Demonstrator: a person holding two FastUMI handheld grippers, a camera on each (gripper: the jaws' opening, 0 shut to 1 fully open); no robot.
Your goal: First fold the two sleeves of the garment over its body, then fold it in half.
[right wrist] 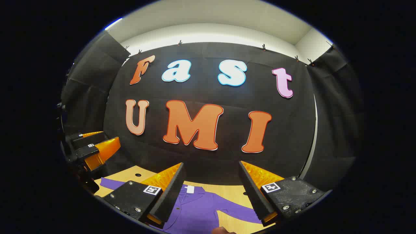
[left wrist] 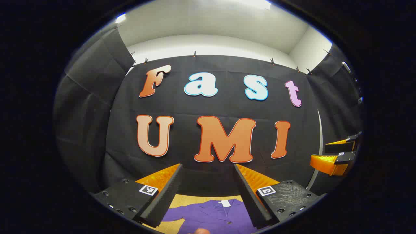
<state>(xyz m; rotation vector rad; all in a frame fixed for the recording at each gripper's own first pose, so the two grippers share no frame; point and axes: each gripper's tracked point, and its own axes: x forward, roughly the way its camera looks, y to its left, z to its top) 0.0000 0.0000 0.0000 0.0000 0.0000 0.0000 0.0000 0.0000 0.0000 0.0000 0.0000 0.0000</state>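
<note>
The purple garment point(right wrist: 198, 208) lies flat on the light wooden tabletop point(right wrist: 234, 191), collar and white neck tag toward the wall; one sleeve point(right wrist: 112, 183) stretches to the left, the other point(right wrist: 240, 213) to the right, neither folded over the body. The left tool point(left wrist: 208, 195) hangs above it with fingers wide apart, holding nothing; the right tool point(right wrist: 211, 195) likewise — spread and empty. Black cloth walls the booth under a white ceiling.

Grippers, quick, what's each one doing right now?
Left gripper: open, holding nothing, above the purple garment.
Right gripper: open, holding nothing.
</note>
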